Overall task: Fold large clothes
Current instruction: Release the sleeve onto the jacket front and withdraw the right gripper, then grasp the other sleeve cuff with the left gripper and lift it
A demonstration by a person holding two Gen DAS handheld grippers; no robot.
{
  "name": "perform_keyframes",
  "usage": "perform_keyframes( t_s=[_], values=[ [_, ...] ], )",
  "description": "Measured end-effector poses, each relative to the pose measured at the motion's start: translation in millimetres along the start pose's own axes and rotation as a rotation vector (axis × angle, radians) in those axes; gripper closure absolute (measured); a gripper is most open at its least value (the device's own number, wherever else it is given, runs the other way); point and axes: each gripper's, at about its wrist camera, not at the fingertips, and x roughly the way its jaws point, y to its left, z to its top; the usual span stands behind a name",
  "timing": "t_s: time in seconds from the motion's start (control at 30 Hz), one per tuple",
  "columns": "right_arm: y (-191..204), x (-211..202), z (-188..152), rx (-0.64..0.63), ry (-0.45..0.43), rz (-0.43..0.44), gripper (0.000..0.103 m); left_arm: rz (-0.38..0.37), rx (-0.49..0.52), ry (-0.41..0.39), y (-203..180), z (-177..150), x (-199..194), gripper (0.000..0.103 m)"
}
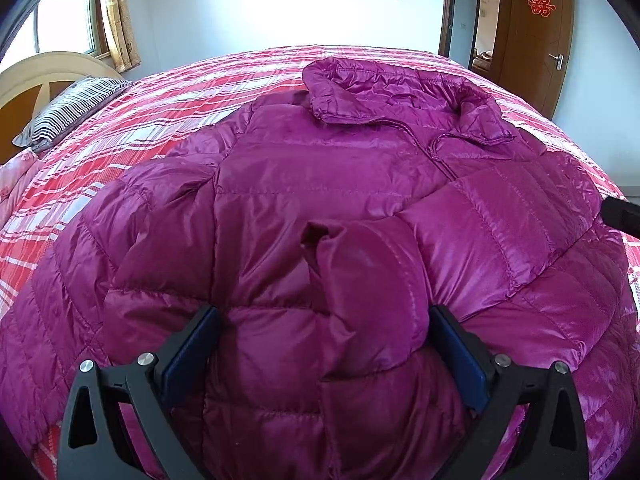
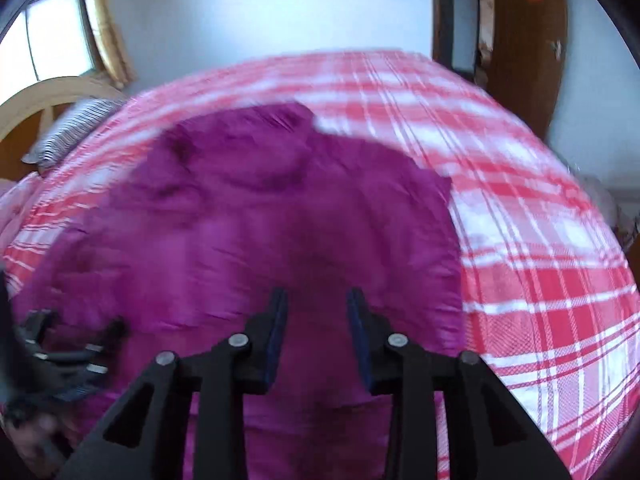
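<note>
A shiny magenta puffer jacket (image 1: 320,168) lies spread on the bed, collar at the far end, both sleeves folded in across its front. My left gripper (image 1: 324,320) is open wide, its jaws on either side of the sleeve cuff (image 1: 360,264), not closed on it. The right wrist view is motion-blurred. There my right gripper (image 2: 317,300) is open and empty above the jacket's (image 2: 260,220) near edge. The left gripper shows at that view's lower left (image 2: 68,344). A dark tip of the right gripper shows at the left wrist view's right edge (image 1: 620,216).
The bed has a red, pink and white plaid cover (image 1: 200,92), also in the right wrist view (image 2: 540,240). A striped pillow (image 1: 72,108) and a wooden headboard (image 1: 36,76) are at the left. A window (image 1: 64,12) and a brown door (image 1: 536,32) stand behind.
</note>
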Motion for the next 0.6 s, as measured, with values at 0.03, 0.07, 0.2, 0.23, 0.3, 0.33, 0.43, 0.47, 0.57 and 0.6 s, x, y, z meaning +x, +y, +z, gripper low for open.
perform_keyframes(
  t_s=[0.03, 0.07, 0.2, 0.23, 0.3, 0.33, 0.43, 0.47, 0.57, 0.6],
  values=[
    [16, -1, 0, -0.029, -0.004, 0.028, 0.067, -0.003, -0.003, -0.001, 0, 0, 0, 0.001],
    [27, 0, -1, -0.049, -0.010, 0.037, 0.067, -0.007, -0.006, -0.001, 1, 0, 0, 0.001],
    [51, 18, -12, -0.076, -0.031, 0.053, 0.068, -0.021, -0.025, -0.013, 4, -1, -4, 0.001],
    [54, 26, -17, -0.083, -0.023, 0.040, 0.068, -0.025, -0.029, -0.017, 5, -1, -5, 0.001],
    [53, 39, -24, -0.073, -0.009, 0.024, 0.069, -0.036, -0.049, -0.031, 9, -2, -8, 0.001],
    [51, 48, -27, -0.061, 0.007, 0.034, 0.068, -0.043, -0.056, -0.037, 10, -2, -10, 0.001],
    [44, 59, -32, -0.028, 0.036, 0.069, 0.068, -0.058, -0.057, -0.032, 11, -7, -18, 0.001],
    [44, 60, -32, -0.029, 0.038, 0.069, 0.068, -0.067, -0.044, -0.027, 10, -8, -21, 0.001],
    [48, 61, -33, -0.044, 0.035, 0.056, 0.068, -0.080, -0.035, -0.036, 15, -16, -39, 0.001],
    [49, 62, -33, -0.047, 0.034, 0.052, 0.068, -0.085, -0.035, -0.048, 18, -19, -45, 0.001]
  ],
)
